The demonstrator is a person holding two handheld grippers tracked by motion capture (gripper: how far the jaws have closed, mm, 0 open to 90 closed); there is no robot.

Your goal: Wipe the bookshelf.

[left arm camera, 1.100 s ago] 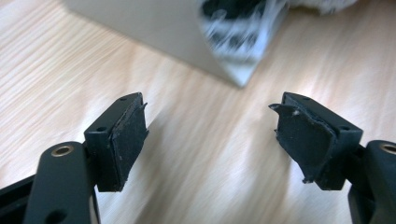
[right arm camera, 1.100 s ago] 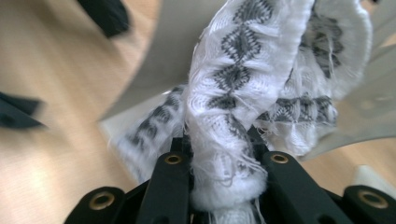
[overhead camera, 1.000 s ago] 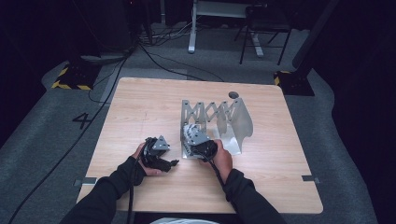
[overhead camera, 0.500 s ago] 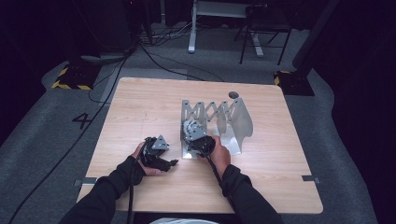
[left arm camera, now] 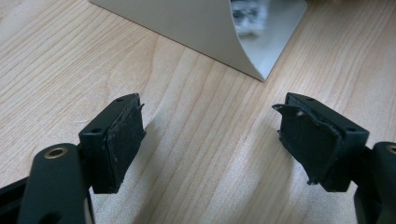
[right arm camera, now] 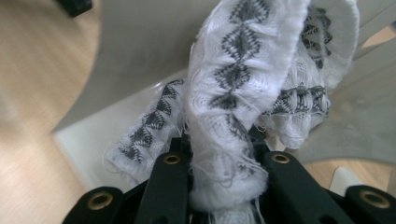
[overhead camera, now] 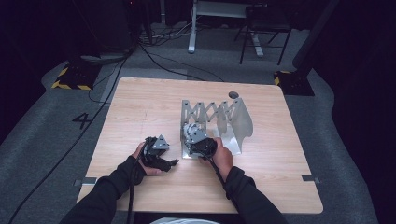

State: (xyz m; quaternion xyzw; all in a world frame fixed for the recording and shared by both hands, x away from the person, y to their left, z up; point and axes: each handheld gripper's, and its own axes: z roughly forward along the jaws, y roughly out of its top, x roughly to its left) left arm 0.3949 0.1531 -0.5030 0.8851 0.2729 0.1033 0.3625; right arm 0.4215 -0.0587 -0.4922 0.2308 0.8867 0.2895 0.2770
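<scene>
Dark grey carpet and cables surround a pale wooden table, which carries a silver metal accordion-style rack with curved upright plates just right of centre. One white knitted cloth with a grey diamond pattern is the item being worked. It sits at the rack's near end, at about seven o'clock of the rack in the high view, draped against the first plate.

The right gripper has its jaws pinched tight on a fold of this cloth, holding it inside the rack's front slot. The left gripper rests at about nine o'clock of the rack, just beside it, jaws spread wide over bare wood with nothing between them.

By my judgement the cloth is partly placed: it has reached the rack but is not yet released, so letting go and withdrawing remain.

Count: one table, one rack, one cloth, two grippers, two hands.
</scene>
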